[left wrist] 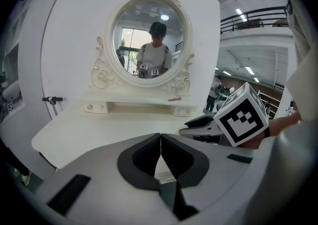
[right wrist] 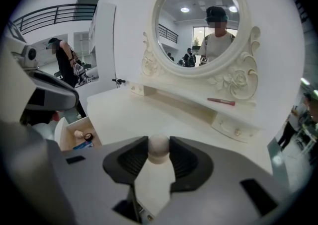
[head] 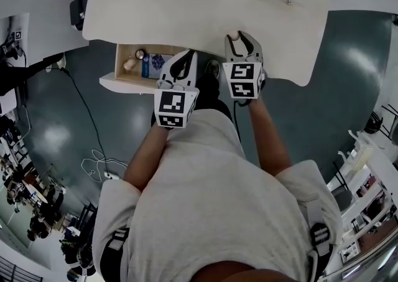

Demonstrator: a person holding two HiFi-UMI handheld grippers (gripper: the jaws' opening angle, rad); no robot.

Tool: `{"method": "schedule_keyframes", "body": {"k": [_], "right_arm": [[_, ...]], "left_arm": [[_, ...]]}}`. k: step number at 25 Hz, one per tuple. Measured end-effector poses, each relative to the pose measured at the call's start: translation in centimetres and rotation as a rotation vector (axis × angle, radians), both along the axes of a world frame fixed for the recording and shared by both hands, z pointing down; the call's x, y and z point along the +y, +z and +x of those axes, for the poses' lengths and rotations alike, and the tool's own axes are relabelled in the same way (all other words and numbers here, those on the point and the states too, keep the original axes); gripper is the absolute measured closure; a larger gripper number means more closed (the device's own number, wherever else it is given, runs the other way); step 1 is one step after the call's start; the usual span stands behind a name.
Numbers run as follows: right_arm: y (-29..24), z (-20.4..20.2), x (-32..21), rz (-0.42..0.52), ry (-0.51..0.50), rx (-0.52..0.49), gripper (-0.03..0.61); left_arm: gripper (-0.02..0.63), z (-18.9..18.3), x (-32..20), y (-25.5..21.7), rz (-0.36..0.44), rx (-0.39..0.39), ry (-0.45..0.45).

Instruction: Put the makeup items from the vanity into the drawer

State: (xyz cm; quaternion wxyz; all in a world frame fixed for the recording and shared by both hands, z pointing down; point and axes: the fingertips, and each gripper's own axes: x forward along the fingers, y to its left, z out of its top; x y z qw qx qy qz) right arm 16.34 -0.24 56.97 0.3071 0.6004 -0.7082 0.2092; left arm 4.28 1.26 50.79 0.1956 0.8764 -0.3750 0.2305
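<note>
My right gripper [right wrist: 159, 142] is shut on a beige egg-shaped makeup sponge [right wrist: 159, 152], held just above the near edge of the white vanity top [right wrist: 129, 114]. From the head view the sponge [head: 234, 36] peeks out between that gripper's [head: 241, 39] jaws. My left gripper [left wrist: 160, 142] is shut with nothing in it and hangs beside the open drawer [head: 122, 79]. The drawer holds a beige item [head: 130, 63], a small round black item [head: 141, 54] and a blue one [head: 153, 63]. A red lipstick [right wrist: 221, 101] lies on the shelf under the mirror.
An oval mirror [left wrist: 147, 40] in an ornate white frame stands at the back of the vanity, with two small knobbed drawers [right wrist: 233, 130] beneath it. The open drawer [right wrist: 64, 137] juts out at the vanity's left. A cable [head: 93, 150] trails over the dark floor.
</note>
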Motion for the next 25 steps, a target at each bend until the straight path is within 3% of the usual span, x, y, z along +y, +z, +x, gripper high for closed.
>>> {"method": "schedule_keyframes", "body": {"k": [25], "right_arm": [[-1.2, -13.5, -2.3, 0.005, -0.315, -0.011, 0.436]], "left_arm": [[0.607, -10.7, -0.1, -0.3, 0.006, 0.007, -0.255]]}}
